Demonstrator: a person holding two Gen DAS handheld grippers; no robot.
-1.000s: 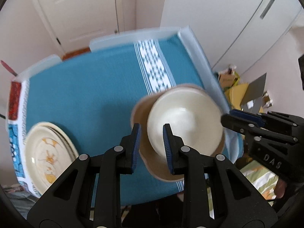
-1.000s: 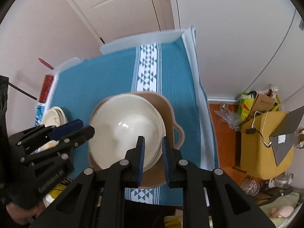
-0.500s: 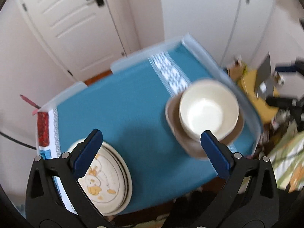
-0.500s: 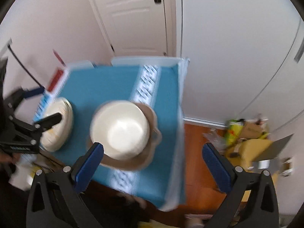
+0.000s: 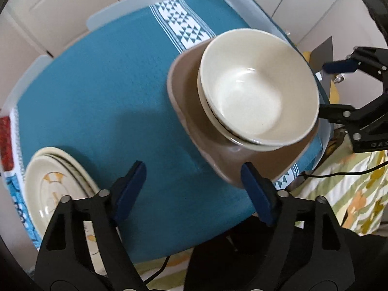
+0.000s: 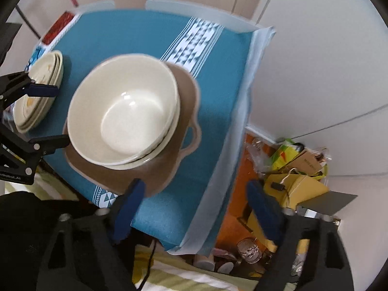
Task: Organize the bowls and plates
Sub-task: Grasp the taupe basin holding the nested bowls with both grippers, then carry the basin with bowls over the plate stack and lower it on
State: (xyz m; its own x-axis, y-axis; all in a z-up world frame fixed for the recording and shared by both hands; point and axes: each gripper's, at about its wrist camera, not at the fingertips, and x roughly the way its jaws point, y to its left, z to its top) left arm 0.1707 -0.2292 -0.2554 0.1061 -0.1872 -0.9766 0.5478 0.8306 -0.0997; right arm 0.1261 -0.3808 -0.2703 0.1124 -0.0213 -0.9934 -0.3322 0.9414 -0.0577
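Observation:
Cream bowls (image 5: 259, 87) are nested in a stack on a brown handled dish (image 5: 194, 111) at the right of the blue-clothed table (image 5: 109, 84). The stack also shows in the right wrist view (image 6: 126, 111), on the brown dish (image 6: 186, 111). A pile of cream plates (image 5: 53, 189) with orange marks lies at the table's left front; it also shows in the right wrist view (image 6: 38, 89). My left gripper (image 5: 194, 189) is open and empty, between plates and dish. My right gripper (image 6: 196, 208) is open and empty, over the table's near right corner.
A white door and white cupboards stand behind the table. Yellow bags and cardboard clutter (image 6: 298, 169) lie on the orange floor to the right. A green striped cloth (image 5: 351, 194) lies below the table's front edge. A red strip (image 5: 4, 140) marks the left edge.
Both grippers went from nearly shut at the bowls' rim to wide open, pulled up and away, and have now come back down closer to the table. The bowls stay on the dish.

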